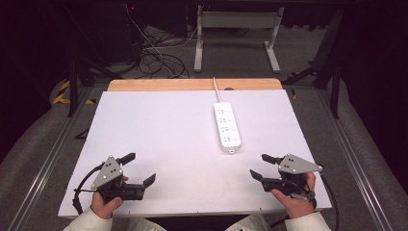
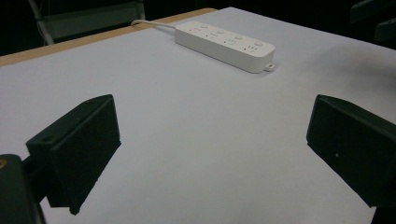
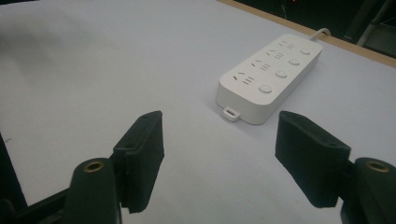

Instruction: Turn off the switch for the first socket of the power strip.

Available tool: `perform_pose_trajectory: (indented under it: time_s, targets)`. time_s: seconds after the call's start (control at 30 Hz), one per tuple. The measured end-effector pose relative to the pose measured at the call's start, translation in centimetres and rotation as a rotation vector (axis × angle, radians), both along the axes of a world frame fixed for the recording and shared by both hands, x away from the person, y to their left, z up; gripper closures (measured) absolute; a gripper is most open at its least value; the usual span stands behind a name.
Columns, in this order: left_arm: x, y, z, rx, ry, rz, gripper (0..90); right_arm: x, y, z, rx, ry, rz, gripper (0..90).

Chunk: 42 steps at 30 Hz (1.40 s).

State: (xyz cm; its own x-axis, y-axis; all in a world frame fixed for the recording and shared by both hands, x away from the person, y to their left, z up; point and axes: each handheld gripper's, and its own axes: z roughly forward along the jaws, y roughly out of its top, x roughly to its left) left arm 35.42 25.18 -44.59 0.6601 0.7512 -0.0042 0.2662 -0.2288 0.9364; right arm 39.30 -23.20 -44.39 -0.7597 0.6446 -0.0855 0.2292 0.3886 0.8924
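Two grippers, left gripper (image 1: 142,168) and right gripper (image 1: 259,166), both jaws spread wide, nothing held, low over the white table (image 1: 159,144) near its front edge. Farther back, right of centre: white power strip (image 1: 227,126) (cord trailing rearward), lying flat.

Dim room beyond the white table (image 1: 144,144): grey floor (image 1: 231,57), tangled cables (image 1: 159,60), perhaps a white desk frame (image 1: 235,29).
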Motion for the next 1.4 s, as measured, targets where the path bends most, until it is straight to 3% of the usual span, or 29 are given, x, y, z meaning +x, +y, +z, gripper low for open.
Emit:
perform_pose_trajectory:
  time_s: [0.2,0.43,0.53,0.67,1.07,1.17,1.4]
  targets:
    - [-0.1,-0.2,0.0,0.033,-0.015,0.008,3.3,0.0,0.1,0.1,-0.002,0.005,0.012,38.2]
    - [-0.1,-0.2,0.0,0.023,-0.013,0.017,4.2,-0.1,0.3,0.2,-0.017,0.003,0.023,39.9]
    - [-0.1,-0.4,0.0,0.065,-0.033,0.022,4.5,-0.1,0.3,0.3,-0.015,0.003,0.027,40.0]
    - [-0.3,-0.3,0.2,0.043,-0.037,0.015,5.0,-0.2,0.5,0.2,-0.016,0.004,0.034,40.4]
    - [-0.5,-0.3,0.3,0.053,-0.039,0.014,6.7,0.3,1.4,1.0,-0.050,0.027,0.060,40.3]
    - [-0.5,-0.3,0.3,0.053,-0.033,0.013,6.7,0.5,2.0,1.8,-0.068,0.040,0.073,41.8]
    - [-0.4,-0.2,0.4,0.054,-0.034,0.010,6.7,1.4,2.7,3.3,-0.060,0.034,0.078,42.1]
